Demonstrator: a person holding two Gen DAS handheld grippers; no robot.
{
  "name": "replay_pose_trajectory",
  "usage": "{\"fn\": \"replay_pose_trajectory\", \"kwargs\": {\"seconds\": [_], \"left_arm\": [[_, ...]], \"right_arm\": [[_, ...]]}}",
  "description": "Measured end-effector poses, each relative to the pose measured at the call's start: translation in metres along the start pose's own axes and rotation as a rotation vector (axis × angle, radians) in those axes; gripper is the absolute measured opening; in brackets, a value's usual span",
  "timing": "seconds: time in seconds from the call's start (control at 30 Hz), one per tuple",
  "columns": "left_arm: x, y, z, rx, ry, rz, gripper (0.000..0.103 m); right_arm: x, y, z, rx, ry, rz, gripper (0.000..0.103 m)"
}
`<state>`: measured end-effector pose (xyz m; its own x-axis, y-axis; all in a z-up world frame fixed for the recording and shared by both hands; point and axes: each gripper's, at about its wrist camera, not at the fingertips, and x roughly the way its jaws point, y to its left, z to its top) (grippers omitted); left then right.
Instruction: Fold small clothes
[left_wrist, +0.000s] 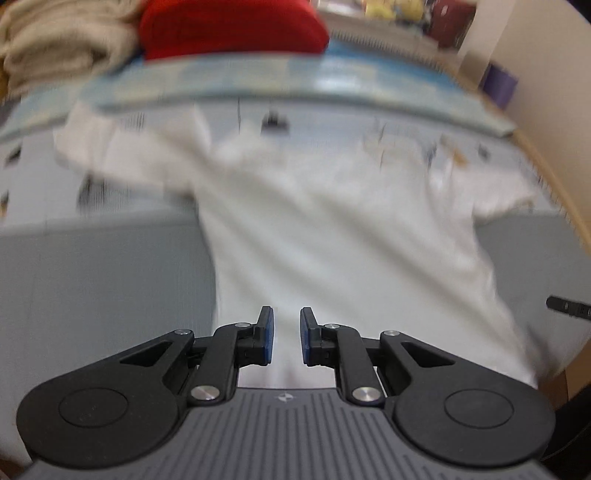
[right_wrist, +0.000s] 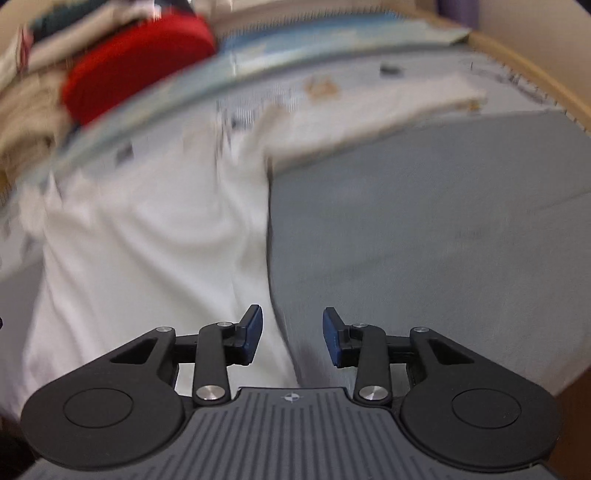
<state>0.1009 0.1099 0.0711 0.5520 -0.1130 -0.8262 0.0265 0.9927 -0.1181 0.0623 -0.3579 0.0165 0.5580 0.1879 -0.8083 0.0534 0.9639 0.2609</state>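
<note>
A white T-shirt (left_wrist: 332, 229) lies spread flat on a grey mat (left_wrist: 92, 288), sleeves out to both sides and collar at the far end. My left gripper (left_wrist: 286, 321) hovers over the shirt's near hem with only a narrow gap between its blue pads, and no cloth is pinched in it. In the right wrist view the shirt (right_wrist: 147, 240) fills the left half, its side edge running down toward me. My right gripper (right_wrist: 291, 321) stands open above that edge, one finger over the cloth and the other over the bare mat (right_wrist: 424, 240). Both views are motion-blurred.
A red folded cloth (left_wrist: 229, 29) and a beige pile (left_wrist: 55, 44) sit beyond the shirt, behind a blue patterned sheet (left_wrist: 295, 81). A wooden rim (right_wrist: 535, 70) bounds the surface at the right. A purple object (left_wrist: 498, 85) stands far right.
</note>
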Motion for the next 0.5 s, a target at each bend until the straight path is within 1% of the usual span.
{"fn": "replay_pose_trajectory", "kwargs": {"seconds": [0.07,0.1,0.13,0.2,0.3,0.33,0.37,0.4,0.43,0.5], "left_arm": [[-0.002,0.002,0.034,0.006,-0.05,-0.008,0.016],[-0.001,0.001,0.051,0.007,-0.073,-0.011,0.016],[0.002,0.003,0.067,0.011,-0.091,-0.013,0.016],[0.015,0.004,0.096,0.022,-0.129,-0.007,0.016],[0.043,0.013,0.121,0.011,-0.182,-0.009,0.016],[0.055,0.018,0.123,-0.001,-0.178,-0.017,0.016],[0.069,0.023,0.125,-0.018,-0.148,-0.018,0.015],[0.081,0.028,0.129,-0.044,-0.106,0.0,0.015],[0.09,0.033,0.134,-0.072,-0.098,0.008,0.015],[0.102,0.04,0.147,-0.093,-0.097,-0.004,0.015]], "right_arm": [[-0.006,0.001,0.023,-0.001,-0.058,0.029,0.037],[-0.006,0.003,0.038,-0.017,-0.089,0.034,0.035],[-0.005,0.005,0.053,-0.037,-0.121,0.035,0.032],[0.002,0.01,0.084,-0.06,-0.163,0.052,0.031],[0.027,0.017,0.129,-0.085,-0.198,0.089,0.031],[0.038,0.02,0.14,-0.097,-0.208,0.083,0.031],[0.051,0.023,0.151,-0.103,-0.208,0.079,0.031],[0.064,0.024,0.16,-0.103,-0.196,0.083,0.031],[0.079,0.025,0.168,-0.101,-0.178,0.084,0.031],[0.111,0.026,0.181,-0.103,-0.134,0.074,0.031]]}}
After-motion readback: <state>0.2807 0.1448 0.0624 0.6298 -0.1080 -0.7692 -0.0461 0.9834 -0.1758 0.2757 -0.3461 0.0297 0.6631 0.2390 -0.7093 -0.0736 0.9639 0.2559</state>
